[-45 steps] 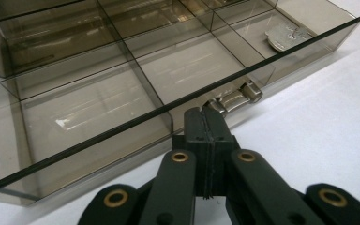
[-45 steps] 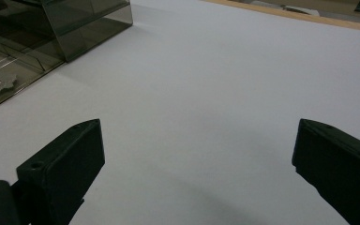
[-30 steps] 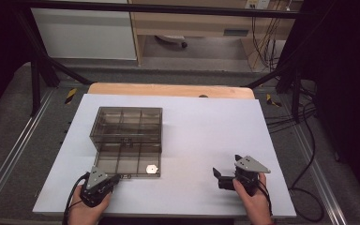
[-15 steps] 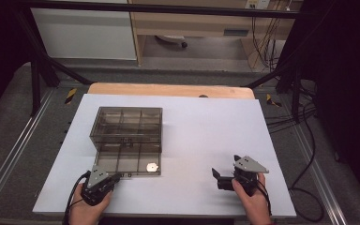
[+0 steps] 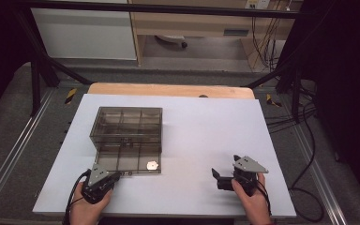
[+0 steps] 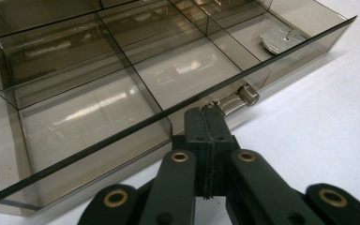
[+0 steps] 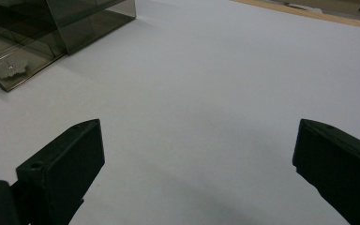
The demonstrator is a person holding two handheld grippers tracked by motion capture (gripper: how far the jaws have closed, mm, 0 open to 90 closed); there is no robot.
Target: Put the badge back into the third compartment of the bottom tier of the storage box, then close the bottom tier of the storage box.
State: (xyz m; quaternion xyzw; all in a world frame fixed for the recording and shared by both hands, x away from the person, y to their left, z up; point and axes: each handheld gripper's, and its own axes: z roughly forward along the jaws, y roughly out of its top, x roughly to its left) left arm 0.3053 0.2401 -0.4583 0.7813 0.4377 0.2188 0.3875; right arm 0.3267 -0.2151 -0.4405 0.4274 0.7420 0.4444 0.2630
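Sitting left of centre in the high view, the smoky transparent plastic compartment box (image 5: 127,124) stands open on the white tabletop (image 5: 206,136), its flat lid section (image 5: 129,160) lying toward the lower edge with a small silvery round piece (image 5: 153,165) on it. The left gripper (image 5: 104,179), at the lower left, has its jaws clenched together; in the left gripper view (image 6: 209,123) their tips sit right at the box's small metal latch (image 6: 236,99), though whether they touch it I cannot tell. The right gripper (image 5: 217,177), at the lower right, is released, its jaws spread wide over bare table in the right gripper view (image 7: 194,154), well apart from the box.
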